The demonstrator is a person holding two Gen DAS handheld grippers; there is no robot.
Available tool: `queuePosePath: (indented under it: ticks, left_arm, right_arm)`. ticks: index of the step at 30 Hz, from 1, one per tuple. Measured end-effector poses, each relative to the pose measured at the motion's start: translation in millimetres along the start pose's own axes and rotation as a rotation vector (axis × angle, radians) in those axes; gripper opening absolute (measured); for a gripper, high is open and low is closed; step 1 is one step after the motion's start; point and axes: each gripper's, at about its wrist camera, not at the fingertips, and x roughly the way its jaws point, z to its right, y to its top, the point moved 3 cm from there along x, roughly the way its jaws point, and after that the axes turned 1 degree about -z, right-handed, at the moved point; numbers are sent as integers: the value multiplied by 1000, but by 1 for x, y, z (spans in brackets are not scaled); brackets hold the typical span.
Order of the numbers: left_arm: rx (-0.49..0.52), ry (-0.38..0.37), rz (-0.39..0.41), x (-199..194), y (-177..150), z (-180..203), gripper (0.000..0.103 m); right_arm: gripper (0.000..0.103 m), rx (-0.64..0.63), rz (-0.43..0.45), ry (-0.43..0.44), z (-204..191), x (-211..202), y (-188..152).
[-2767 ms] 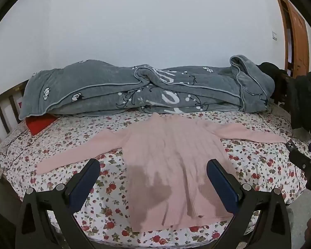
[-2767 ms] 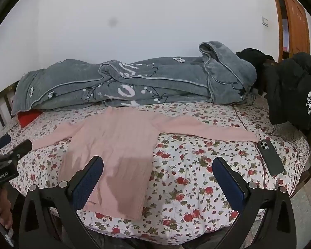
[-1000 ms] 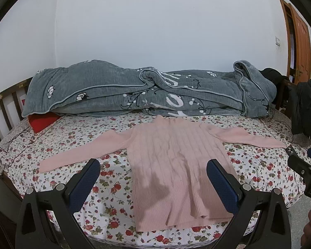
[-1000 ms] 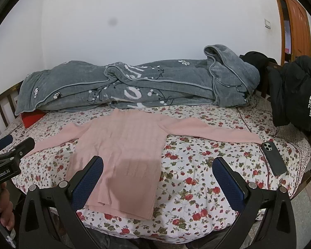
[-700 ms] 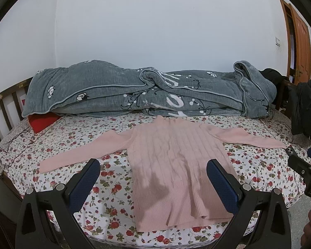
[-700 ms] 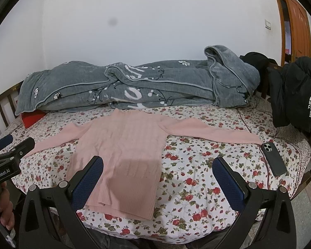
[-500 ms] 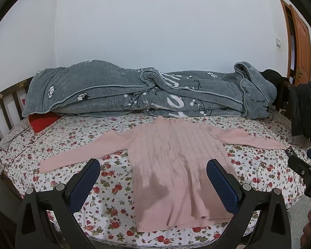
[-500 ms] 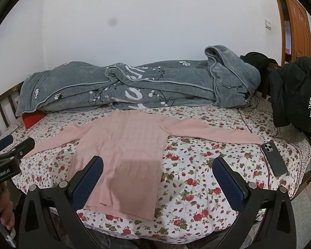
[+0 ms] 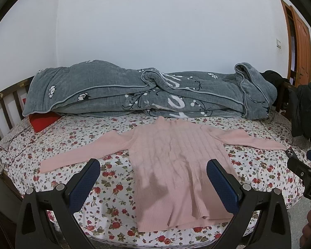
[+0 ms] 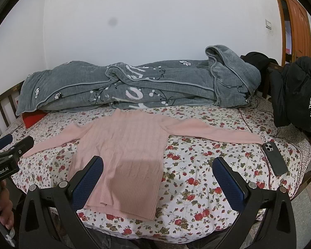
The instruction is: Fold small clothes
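A pink ribbed sweater [image 9: 176, 155] lies flat on the floral bedsheet [image 9: 72, 141], collar toward the wall, hem at the near edge, both sleeves spread out sideways. It also shows in the right wrist view [image 10: 124, 145]. My left gripper [image 9: 153, 166] is open and empty, held in front of the bed over the sweater's lower half. My right gripper [image 10: 158, 164] is open and empty, held in front of the bed over the sweater's right hem. Neither touches the cloth.
A rolled grey quilt [image 9: 145, 95] lies along the wall behind the sweater. A red pillow [image 9: 43, 120] peeks out at the left. A dark phone [image 10: 274, 158] lies by the right sleeve end. A black jacket [image 10: 296, 95] hangs at the right. A wooden headboard [image 9: 2, 108] stands at the left.
Both grippers have drawn back and risen slightly from the bed since 2.8 s ago, and have stayed almost still over the last second. The sweater has not moved.
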Motion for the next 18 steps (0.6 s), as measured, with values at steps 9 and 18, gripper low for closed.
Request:
queuePosePath:
  ticks: [9,18]
  left_arm:
    - [3,0,8,1,0,-4,103]
    - [-46,-1,-30,28,-13,-24,103]
  right_arm:
    - [103,2,2,7,-4,-1,-2]
    - [103,-5,-12,2,-8,12,-6]
